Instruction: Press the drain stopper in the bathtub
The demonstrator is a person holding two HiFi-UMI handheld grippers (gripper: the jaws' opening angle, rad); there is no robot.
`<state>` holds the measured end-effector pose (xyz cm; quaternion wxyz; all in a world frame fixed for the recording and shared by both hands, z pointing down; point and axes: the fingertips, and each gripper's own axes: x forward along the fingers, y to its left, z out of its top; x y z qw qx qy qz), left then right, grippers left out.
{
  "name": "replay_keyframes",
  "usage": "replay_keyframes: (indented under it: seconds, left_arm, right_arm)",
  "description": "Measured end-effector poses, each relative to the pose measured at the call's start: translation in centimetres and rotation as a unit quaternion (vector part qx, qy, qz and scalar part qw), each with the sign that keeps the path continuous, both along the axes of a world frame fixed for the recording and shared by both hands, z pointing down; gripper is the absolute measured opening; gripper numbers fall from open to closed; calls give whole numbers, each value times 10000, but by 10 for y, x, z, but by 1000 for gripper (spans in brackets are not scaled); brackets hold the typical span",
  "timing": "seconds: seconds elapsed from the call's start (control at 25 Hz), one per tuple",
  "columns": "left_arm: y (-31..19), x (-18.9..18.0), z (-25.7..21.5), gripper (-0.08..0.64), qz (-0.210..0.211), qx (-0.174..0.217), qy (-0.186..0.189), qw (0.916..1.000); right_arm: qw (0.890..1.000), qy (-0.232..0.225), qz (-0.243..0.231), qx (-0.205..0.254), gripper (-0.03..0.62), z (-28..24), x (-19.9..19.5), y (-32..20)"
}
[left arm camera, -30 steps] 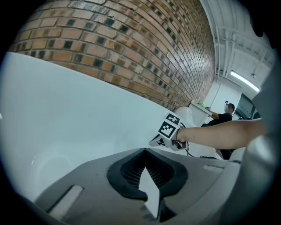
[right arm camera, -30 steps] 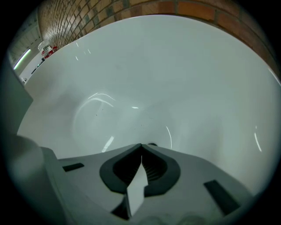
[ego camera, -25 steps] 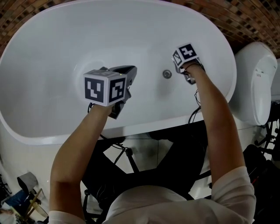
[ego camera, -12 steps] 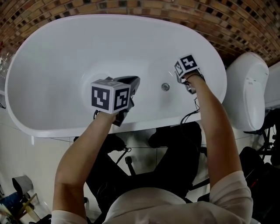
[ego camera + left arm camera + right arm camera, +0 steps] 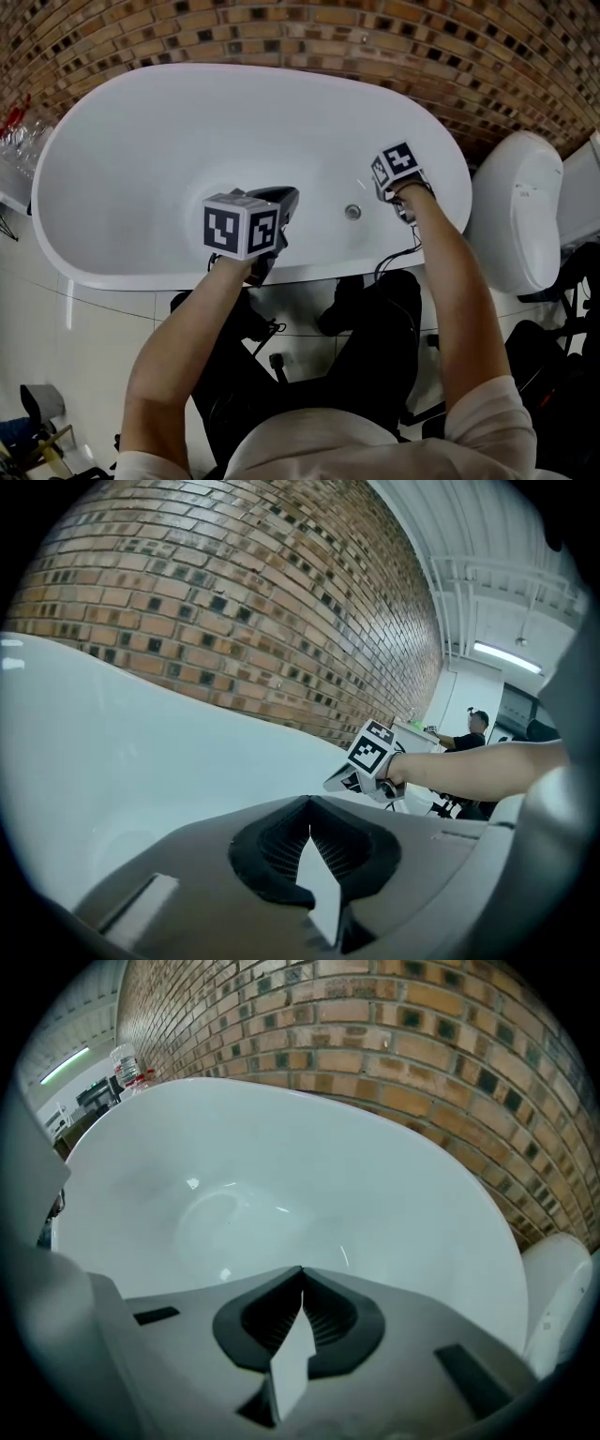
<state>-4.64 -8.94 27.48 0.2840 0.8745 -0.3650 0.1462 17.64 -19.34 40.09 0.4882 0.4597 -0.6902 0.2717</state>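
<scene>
The small round metal drain stopper (image 5: 352,212) sits in the near wall of the white bathtub (image 5: 141,122). In the head view my left gripper (image 5: 282,198) hangs over the tub's near side, left of the stopper and apart from it. My right gripper (image 5: 382,174) hovers just right of the stopper, above it. The jaws stand shut and empty in both gripper views: left gripper (image 5: 309,801), right gripper (image 5: 302,1269). The left gripper view also catches the right gripper (image 5: 370,761) and the forearm behind it. Neither gripper view shows the stopper.
A brick wall (image 5: 309,37) curves behind the tub. A white toilet (image 5: 514,211) stands at the right, close to my right arm. Bottles (image 5: 21,131) sit at the far left. The near rim (image 5: 309,272) runs just below both grippers, with tiled floor beneath.
The head view has pulled back: the tub looks smaller and more brick wall shows. Both grippers stay shut and keep about the same places beside the stopper.
</scene>
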Motion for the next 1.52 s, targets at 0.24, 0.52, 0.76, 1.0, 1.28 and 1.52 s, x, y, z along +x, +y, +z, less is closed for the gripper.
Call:
replay_keyframes:
  seconds: [0.24,0.52,0.76,1.0,1.28,1.52]
  left_arm:
    - [16,-1,-13,8,-28,103,35,9999]
    - [41,-1,-24,8,-60,229,109,9997]
    - [58,-7,-34,8,-114,343,182,9992]
    - [74,-12,-42,8,-140,483,205,9985]
    - [88,-16,-39,8,-178,568,206,9980]
    - [98,-18,-40,8,-184,662,310,9972]
  right_arm:
    - [9995,-234,82,175,15,-25,-8,17]
    - [9976,-335,170,576,15,-60,-11,39]
    - [9956,-327,126,865,15,-84,-15,56]
    - [9931,-398,-97,1102,15,-100,-30,77]
    - [9887,-446,-434,1361,15,-115,-56,98]
    - [9846,-529,-687,1518,15,-123,-71,118]
